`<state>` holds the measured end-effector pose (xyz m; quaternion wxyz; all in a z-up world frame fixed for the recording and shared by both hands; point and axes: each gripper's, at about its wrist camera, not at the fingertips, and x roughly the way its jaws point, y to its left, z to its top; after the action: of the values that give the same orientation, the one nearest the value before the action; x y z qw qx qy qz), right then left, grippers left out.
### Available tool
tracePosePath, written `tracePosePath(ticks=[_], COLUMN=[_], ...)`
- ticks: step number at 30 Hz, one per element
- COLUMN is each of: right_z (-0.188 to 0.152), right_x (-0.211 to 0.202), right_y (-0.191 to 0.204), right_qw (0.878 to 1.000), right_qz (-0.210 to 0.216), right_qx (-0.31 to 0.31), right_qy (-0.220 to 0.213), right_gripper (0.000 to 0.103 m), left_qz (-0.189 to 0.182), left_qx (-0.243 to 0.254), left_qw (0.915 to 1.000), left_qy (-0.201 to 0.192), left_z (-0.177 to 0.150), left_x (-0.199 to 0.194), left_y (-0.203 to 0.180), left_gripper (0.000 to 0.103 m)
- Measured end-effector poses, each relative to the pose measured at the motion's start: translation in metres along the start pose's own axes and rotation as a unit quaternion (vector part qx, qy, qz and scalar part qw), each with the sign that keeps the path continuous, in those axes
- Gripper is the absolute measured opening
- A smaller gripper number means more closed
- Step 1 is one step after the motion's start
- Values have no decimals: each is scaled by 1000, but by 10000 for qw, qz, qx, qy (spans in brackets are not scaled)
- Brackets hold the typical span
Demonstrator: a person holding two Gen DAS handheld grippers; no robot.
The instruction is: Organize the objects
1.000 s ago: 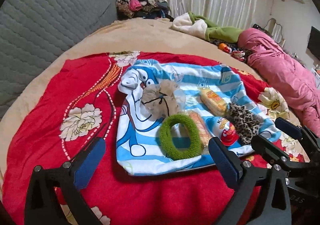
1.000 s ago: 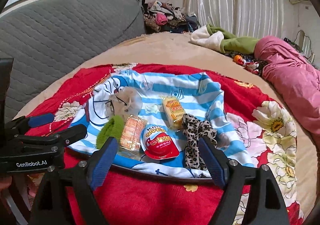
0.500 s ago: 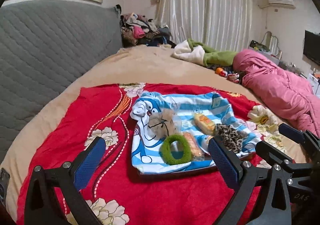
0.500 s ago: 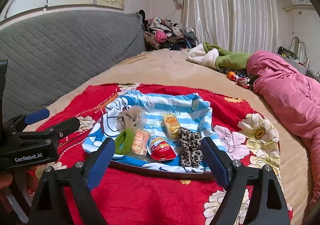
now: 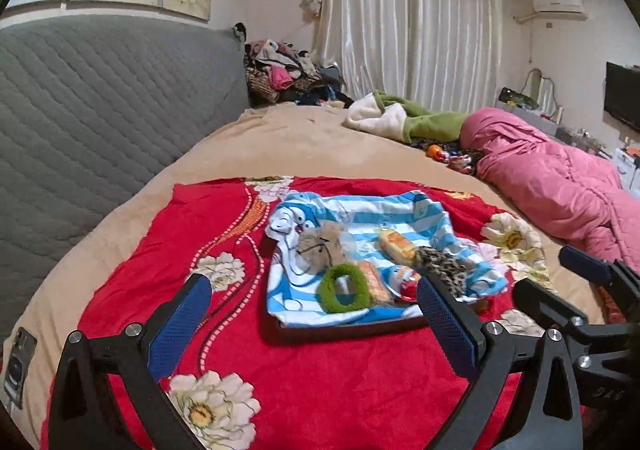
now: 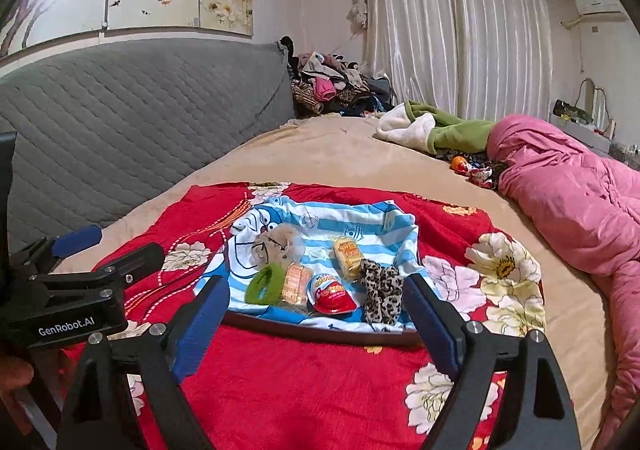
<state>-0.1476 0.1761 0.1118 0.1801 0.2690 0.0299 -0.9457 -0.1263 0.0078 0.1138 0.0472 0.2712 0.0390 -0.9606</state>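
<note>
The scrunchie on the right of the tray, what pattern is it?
Leopard print, tan with dark spots; the leopard scrunchie shows best in the right wrist view.

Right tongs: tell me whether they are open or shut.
Open. The right tongs have their two blue pads far apart with nothing between them, hovering above the red blanket short of the tray.

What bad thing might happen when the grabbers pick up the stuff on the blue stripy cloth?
The green scrunchie touches the orange snack pack, so a grab may drag both. The cartoon cloth is loose and could snag and bunch up. The red capsule looks rounded and may slip from the fingers.
</note>
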Motion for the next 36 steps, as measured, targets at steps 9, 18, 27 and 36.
tracePosePath(ticks=[9,18,27,36], right_z=[-26,-65,-116,-147], right_x=[-30,-47,-44,-46], right_y=[6,2,-7,-23], right_qw=[9998,9995,9969,9941], right_qz=[-137,-303,-581,-772], right_qx=[-77,-44,-26,136], right_qy=[-99,74,522,756], right_gripper=[93,95,95,95], left_qz=[17,11,-92,199], left_qx=[8,89,-97,-121], left_qw=[10000,9998,9990,9981], left_qy=[86,157,417,572], left_z=[-28,-63,-104,-133], left_x=[-22,-39,-40,-35], left_y=[-9,-11,5,17], left_gripper=[102,102,102,102])
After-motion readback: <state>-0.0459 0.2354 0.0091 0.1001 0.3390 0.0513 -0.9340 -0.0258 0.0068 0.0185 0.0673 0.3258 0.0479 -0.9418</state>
